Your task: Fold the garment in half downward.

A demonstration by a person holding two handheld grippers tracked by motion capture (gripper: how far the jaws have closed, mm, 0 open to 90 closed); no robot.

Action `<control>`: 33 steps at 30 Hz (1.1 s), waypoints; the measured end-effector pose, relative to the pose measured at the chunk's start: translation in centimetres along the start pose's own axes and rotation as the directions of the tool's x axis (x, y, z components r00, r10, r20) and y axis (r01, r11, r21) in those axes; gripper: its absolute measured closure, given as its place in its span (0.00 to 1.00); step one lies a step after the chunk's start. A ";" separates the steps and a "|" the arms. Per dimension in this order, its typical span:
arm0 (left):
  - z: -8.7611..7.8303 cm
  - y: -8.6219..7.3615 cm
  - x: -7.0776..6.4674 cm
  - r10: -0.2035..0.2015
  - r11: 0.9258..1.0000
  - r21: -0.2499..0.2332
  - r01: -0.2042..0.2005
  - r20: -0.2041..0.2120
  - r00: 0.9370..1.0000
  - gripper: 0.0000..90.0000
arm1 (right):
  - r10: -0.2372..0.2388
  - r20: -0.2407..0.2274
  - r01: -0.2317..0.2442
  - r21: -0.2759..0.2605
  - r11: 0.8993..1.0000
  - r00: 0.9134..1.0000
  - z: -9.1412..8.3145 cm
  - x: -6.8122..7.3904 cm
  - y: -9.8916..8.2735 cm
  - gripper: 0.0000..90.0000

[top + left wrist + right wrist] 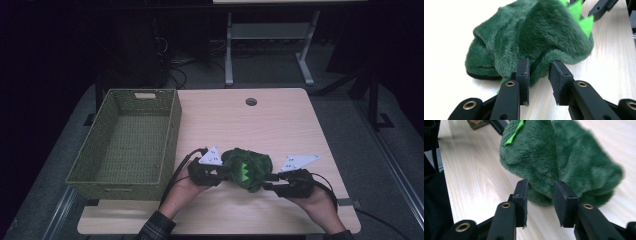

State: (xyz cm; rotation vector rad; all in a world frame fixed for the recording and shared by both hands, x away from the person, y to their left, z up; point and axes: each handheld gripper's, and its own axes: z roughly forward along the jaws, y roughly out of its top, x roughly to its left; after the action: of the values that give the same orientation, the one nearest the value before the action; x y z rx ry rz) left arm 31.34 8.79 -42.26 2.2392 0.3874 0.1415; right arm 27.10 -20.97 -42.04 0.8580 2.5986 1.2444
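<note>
The green plush toy (247,170) lies bunched near the table (280,120) front edge; its shape and long axis are unreadable. Left gripper (221,172) and right gripper (268,183): jaws parted, unclamped, fur at the tips.

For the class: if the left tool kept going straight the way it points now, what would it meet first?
The green plush toy. The left tool points straight at its near edge, jaws parted with a fold of fur between them; contact looks almost immediate, though exact depth is unclear.
</note>
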 end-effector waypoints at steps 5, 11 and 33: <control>-1.0 0.8 -0.2 0.001 1.000 -0.009 -0.001 0.001 1.000 0.77 | 0.002 0.027 -0.001 -0.036 0.999 1.000 -1.2 -0.7 1.0 0.85; -1.6 2.1 -0.2 0.007 0.999 -0.035 -0.007 -0.010 1.000 0.86 | -0.005 0.049 0.007 -0.033 0.999 0.999 -1.0 -1.4 2.3 0.99; 3.7 1.9 1.9 -0.027 0.995 0.095 0.026 0.013 1.000 1.00 | 0.022 0.008 -0.023 0.146 0.989 1.000 3.6 -2.8 1.6 1.00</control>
State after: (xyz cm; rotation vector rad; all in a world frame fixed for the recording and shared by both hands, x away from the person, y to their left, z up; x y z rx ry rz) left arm 34.37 5.60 -43.24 2.3264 0.4239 0.0945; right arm 31.37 -19.26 -43.49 0.9173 2.7094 1.0645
